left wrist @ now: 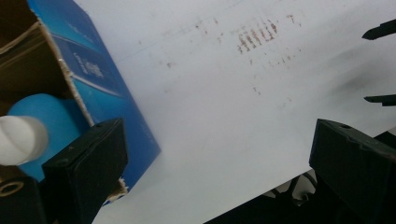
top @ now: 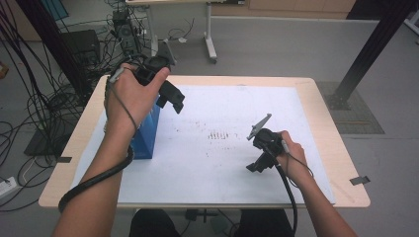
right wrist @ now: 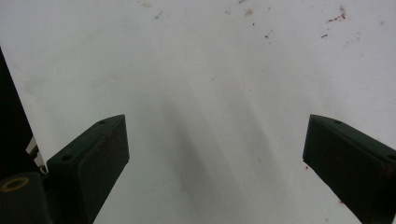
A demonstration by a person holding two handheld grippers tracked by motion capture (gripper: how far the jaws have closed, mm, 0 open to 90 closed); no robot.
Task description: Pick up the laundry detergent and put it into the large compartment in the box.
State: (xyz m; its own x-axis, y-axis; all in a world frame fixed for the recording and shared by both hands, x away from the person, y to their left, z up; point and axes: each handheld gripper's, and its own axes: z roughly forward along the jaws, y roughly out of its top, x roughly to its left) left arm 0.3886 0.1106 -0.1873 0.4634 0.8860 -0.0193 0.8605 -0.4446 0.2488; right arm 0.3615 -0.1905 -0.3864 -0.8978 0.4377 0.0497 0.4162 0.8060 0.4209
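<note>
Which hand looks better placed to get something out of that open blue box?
Left: the left gripper hovers open beside the blue box, while the right gripper sits far across the white sheet.

I see a blue box [top: 146,133] with brown inside, on white sheet [top: 222,163] flecked rust-red; black grippers.
</note>
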